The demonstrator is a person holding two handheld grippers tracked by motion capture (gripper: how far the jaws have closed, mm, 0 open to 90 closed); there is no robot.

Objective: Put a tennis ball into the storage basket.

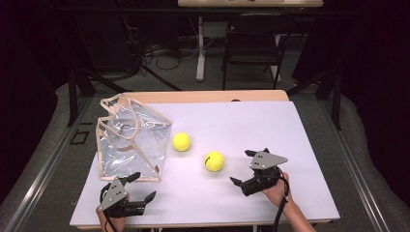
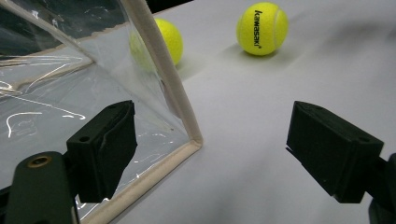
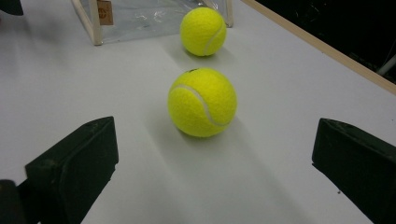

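Nearer ball: the tennis ball (image 1: 214,161) is lying on the white worktop (image 1: 270,130) a little right of its middle, toward your edge. It is sitting just ahead of your right gripper and lined up between the jaws in the right gripper view (image 3: 202,102), so it looks like the one you are going for.
Right gripper: your right gripper (image 1: 243,169) is resting low near the worktop's front edge, jaws spread wide with nothing between them yet, mouth facing the ball.
Farther ball: the second tennis ball (image 1: 182,141) is lying well apart from the first, just beside the bag's right wall.
Bag: the clear plastic bag (image 1: 130,140) with tan edging is standing open on the left half of the worktop, probably where the balls are going.
Left gripper: your left gripper (image 1: 142,187) is sitting at the front left corner, jaws wide apart and empty, one jaw lying close against the bag's lower corner (image 2: 194,140), likely poised to steady it.
In the way: nothing is lying between the right gripper and the nearer ball; the farther ball is sitting near the path to the bag, so you may be nudging it.
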